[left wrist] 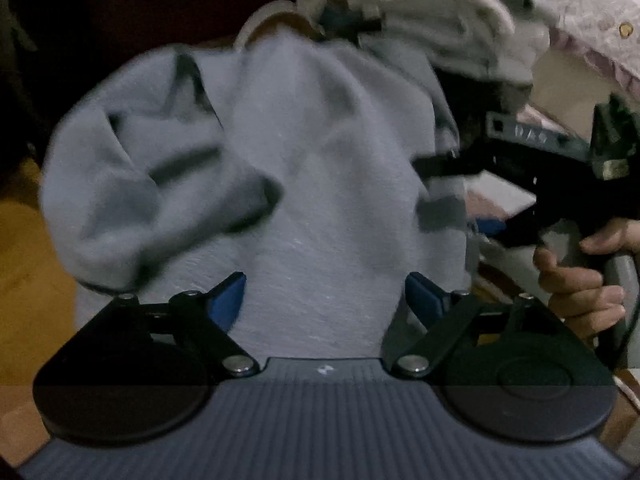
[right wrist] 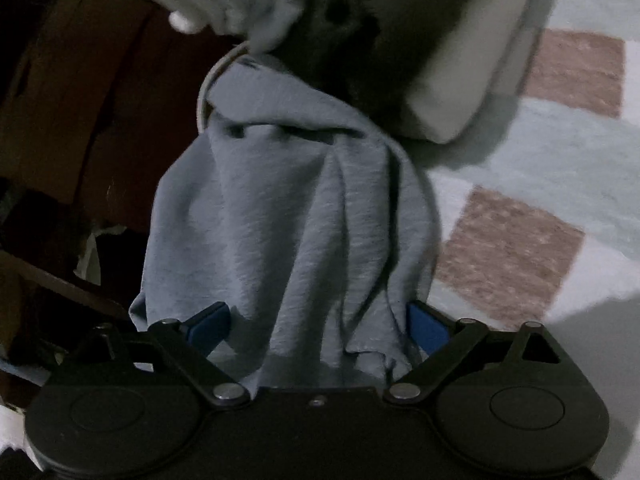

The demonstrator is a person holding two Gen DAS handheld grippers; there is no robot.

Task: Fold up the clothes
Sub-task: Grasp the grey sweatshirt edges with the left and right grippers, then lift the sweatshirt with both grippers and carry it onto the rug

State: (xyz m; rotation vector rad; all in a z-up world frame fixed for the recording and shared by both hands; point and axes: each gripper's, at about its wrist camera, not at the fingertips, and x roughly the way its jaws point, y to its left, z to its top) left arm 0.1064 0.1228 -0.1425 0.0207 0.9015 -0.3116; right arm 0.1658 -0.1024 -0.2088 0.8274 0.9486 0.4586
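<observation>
Left gripper (left wrist: 325,300): blue pads (left wrist: 228,300) spread wide, pale blue-grey garment (left wrist: 304,184) filling the gap between them, no pad seen pressing on the cloth; jaws apart, nothing clamped. Garment bunched and creased, one rumpled fold bulging at the left of the left wrist view, a light collar edge at its top; beyond it a heap of white and grey clothes (left wrist: 440,20). At the right edge of that view, right gripper (left wrist: 444,168) reaching to the garment's side, a hand (left wrist: 580,276) wrapped around its handle; contact there too blurred to tell.

Right wrist view: same garment (right wrist: 292,216) draped in long folds down into the wide gap between blue pads (right wrist: 426,330) of right gripper (right wrist: 318,326); jaws apart, cloth lying loose between them, grip not evident. Folded pale cloth (right wrist: 452,80) just beyond the garment, on a checked bedspread (right wrist: 520,248) of pale and brownish squares; dark wooden furniture (right wrist: 80,120) to the left.
</observation>
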